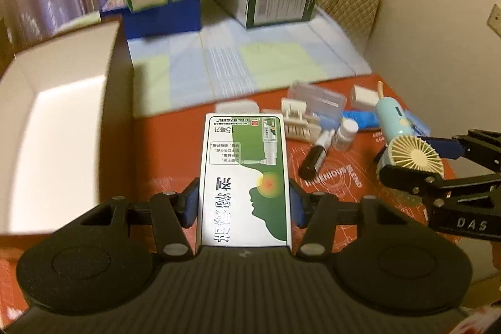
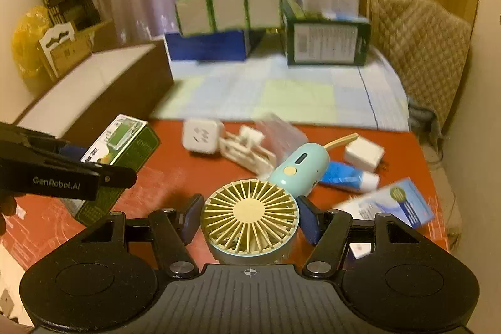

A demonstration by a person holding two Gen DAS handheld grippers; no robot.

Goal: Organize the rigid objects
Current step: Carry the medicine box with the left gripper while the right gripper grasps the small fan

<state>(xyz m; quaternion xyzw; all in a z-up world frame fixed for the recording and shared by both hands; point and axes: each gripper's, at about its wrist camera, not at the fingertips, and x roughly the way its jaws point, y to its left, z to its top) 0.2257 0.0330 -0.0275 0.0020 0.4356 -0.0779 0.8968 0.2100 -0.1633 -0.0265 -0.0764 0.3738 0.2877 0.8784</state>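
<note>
The left gripper point(image 1: 244, 202) pinches a green-white medicine box point(image 1: 245, 177), and the right gripper point(image 2: 249, 218) pinches a handheld fan point(image 2: 250, 216) — both are above the red mat point(image 1: 162, 152). The open cardboard box point(image 1: 56, 127) left of the mat looks empty, so the sorting is only beginning — a plug adapter point(image 2: 202, 135), tube point(image 2: 347, 174) and small bottles point(image 1: 344, 133) still lie on the mat.
</note>
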